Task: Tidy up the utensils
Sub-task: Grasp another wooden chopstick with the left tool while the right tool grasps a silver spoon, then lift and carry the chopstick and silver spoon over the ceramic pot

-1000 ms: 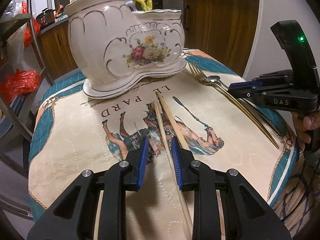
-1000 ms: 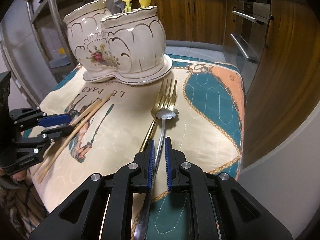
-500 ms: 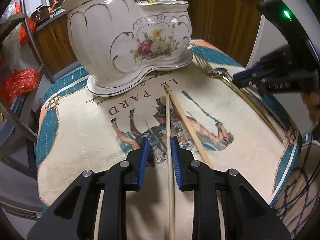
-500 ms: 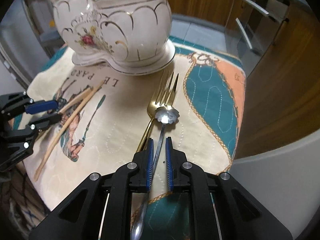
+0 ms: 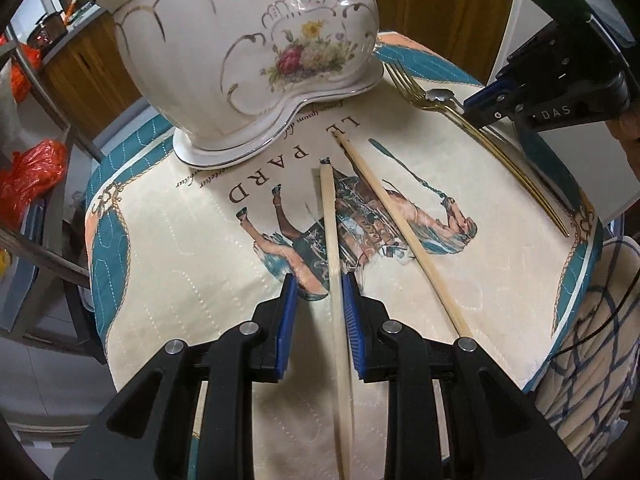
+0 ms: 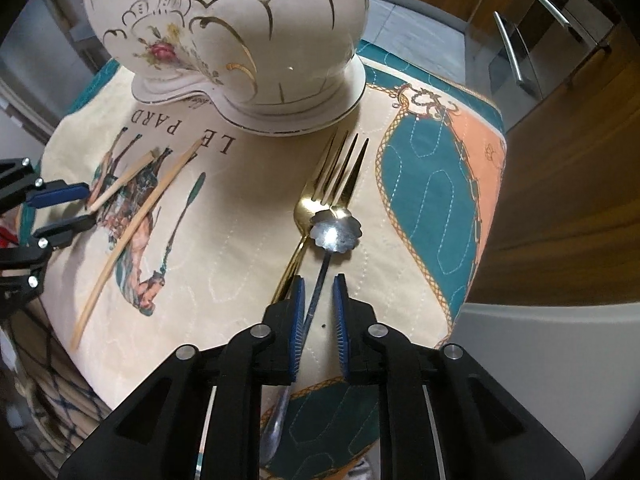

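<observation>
Left gripper point(image 5: 319, 322), jaws spread, is now being straddled over one chopstick point(image 5: 334, 248), split from its mate; right gripper point(image 6: 319, 322) is being loosened around spoon point(image 6: 335, 234), unpinched.

The left hand-held gripper point(image 5: 319, 286) has its blue pads apart, with one chopstick point(image 5: 333, 240) running between them, close against the right pad. A second chopstick point(image 5: 396, 232) lies just to the right, angled away on the printed cloth point(image 5: 192, 248). Farther off stands a white flowered holder point(image 5: 248, 48). At far right, the right hand-held gripper point(image 5: 476, 110) sits over a gold fork point(image 5: 416, 92) and a spoon point(image 5: 438, 95).
</observation>
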### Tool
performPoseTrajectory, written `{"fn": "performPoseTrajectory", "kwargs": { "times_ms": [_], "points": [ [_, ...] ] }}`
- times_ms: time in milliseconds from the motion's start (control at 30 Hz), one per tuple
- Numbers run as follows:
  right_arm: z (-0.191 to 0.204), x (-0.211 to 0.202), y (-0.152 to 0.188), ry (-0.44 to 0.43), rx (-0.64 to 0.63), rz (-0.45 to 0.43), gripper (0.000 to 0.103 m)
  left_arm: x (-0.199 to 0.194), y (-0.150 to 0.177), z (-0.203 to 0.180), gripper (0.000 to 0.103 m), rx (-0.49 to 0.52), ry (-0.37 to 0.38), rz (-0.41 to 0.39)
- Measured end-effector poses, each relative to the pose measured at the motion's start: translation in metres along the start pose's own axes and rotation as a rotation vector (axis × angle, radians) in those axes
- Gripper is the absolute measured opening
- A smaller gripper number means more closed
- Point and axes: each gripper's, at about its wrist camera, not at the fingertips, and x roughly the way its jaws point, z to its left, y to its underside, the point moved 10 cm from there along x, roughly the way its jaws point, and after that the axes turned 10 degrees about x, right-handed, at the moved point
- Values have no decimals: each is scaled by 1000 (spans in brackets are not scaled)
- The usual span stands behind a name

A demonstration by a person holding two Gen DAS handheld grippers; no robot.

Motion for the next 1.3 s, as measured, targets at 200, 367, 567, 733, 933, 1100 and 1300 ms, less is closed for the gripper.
{"fn": "performPoseTrajectory", "kwargs": {
  "times_ms": [200, 367, 567, 733, 933, 1100, 1300],
  "points": [
    [-2, -4, 10, -81, 68, -33, 7, 3, -1, 4, 20, -11, 38, 12],
    [-16, -7, 14, -154, 139, -80, 4, 4, -3, 9, 11, -26, 31, -5],
    [-24, -27, 18, -253, 197, -169, 4, -4, -3, 6, 6, -37, -1, -51],
    [-21, -44, 15, -311, 219, -251, 4, -23, -4, 7, 6, -62, -11, -142],
    [-16, -67, 16, -357, 213, -358, 4, -60, -5, 6, 6, -93, -32, -316],
    [-8, -86, 17, -403, 204, -443, 4, -88, -13, 6, 6, -147, -30, -458],
    [1, -103, 13, -455, 193, -522, 4, -112, -25, 16, 6, -213, -26, -597]
  ]
}}
